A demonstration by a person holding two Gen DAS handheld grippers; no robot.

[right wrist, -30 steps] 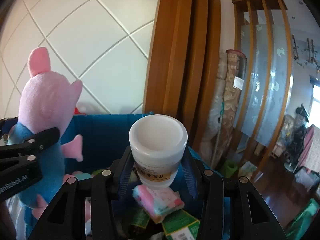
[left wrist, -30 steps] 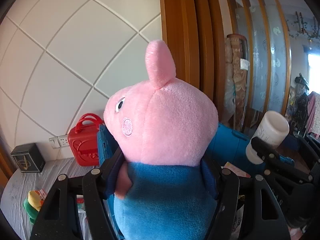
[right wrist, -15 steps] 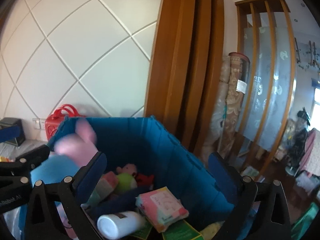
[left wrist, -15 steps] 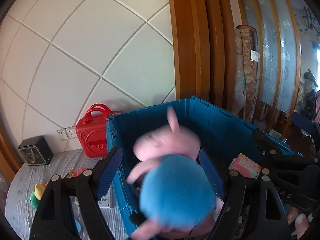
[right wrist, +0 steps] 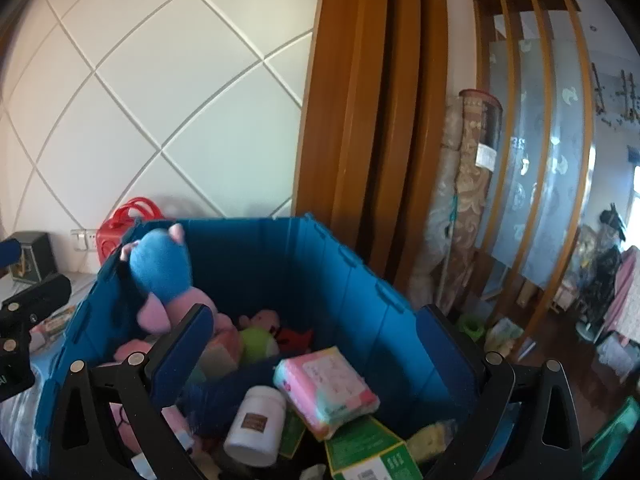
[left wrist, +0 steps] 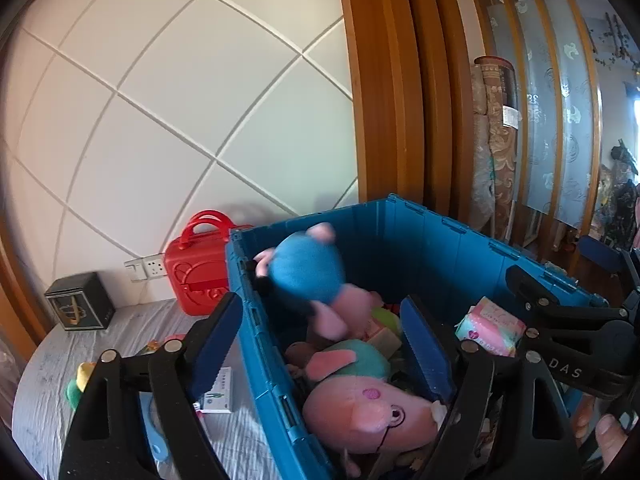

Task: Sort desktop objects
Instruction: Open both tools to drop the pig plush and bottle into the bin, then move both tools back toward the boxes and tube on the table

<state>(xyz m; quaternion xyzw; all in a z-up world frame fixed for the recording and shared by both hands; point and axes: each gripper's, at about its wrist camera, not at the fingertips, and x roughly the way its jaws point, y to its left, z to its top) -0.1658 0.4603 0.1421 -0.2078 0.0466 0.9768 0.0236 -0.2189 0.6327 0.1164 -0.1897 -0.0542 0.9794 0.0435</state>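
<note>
A blue storage bin holds several toys and packs. A pink pig plush in a blue shirt lies upside down against the bin's left wall. A white jar lies on its side in the bin beside a pink tissue pack. My left gripper is open and empty over the bin's left edge. My right gripper is open and empty above the bin. Another pink plush lies lower in the bin.
A red carry case and a dark box stand on the grey table by the wall. A small white box and a yellow-green toy lie on the table. Green boxes lie in the bin.
Both grippers opened. The pig plush fell from my left gripper into the bin and flipped over. The white jar dropped from my right gripper and lies in the bin.
</note>
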